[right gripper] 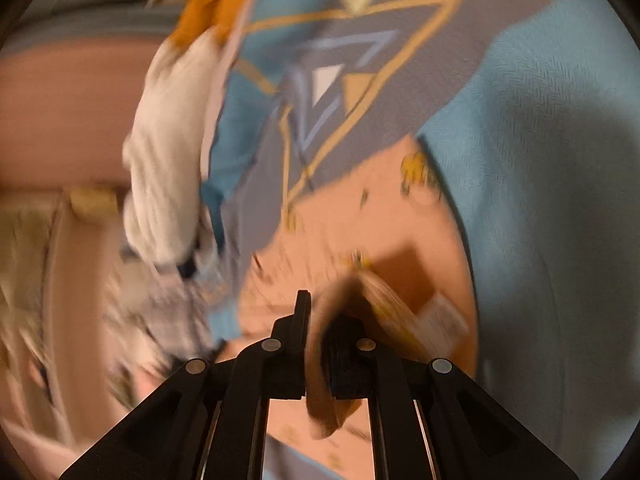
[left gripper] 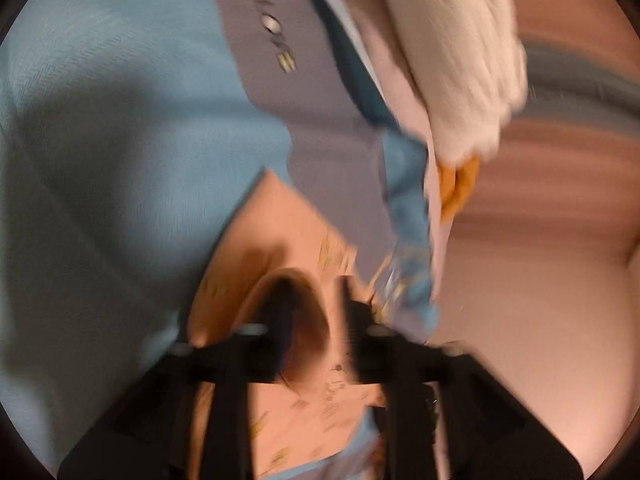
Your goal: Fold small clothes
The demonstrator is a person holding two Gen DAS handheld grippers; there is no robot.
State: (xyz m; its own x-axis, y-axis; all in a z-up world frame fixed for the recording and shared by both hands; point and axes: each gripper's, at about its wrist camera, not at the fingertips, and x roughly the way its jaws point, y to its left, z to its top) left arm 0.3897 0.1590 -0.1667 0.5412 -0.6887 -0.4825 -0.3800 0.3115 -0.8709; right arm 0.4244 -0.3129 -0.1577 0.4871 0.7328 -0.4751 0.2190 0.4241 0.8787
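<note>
A small pink printed garment (left gripper: 280,236) lies over a blue and grey patterned cloth (left gripper: 120,128). My left gripper (left gripper: 316,312) is shut on a raised fold of the pink garment, which bulges between the black fingers (left gripper: 356,312). In the right wrist view the pink garment (right gripper: 360,216) lies ahead, with its white label (right gripper: 440,320) at the right. My right gripper (right gripper: 320,320) is shut on a bunched edge of the same garment. Both views are motion-blurred.
A white knitted piece with an orange end (left gripper: 460,60) lies beside the patterned cloth; it also shows in the right wrist view (right gripper: 168,152). A pink surface (left gripper: 540,300) spreads to the right. Crumpled patterned clothes (right gripper: 152,312) lie at the left.
</note>
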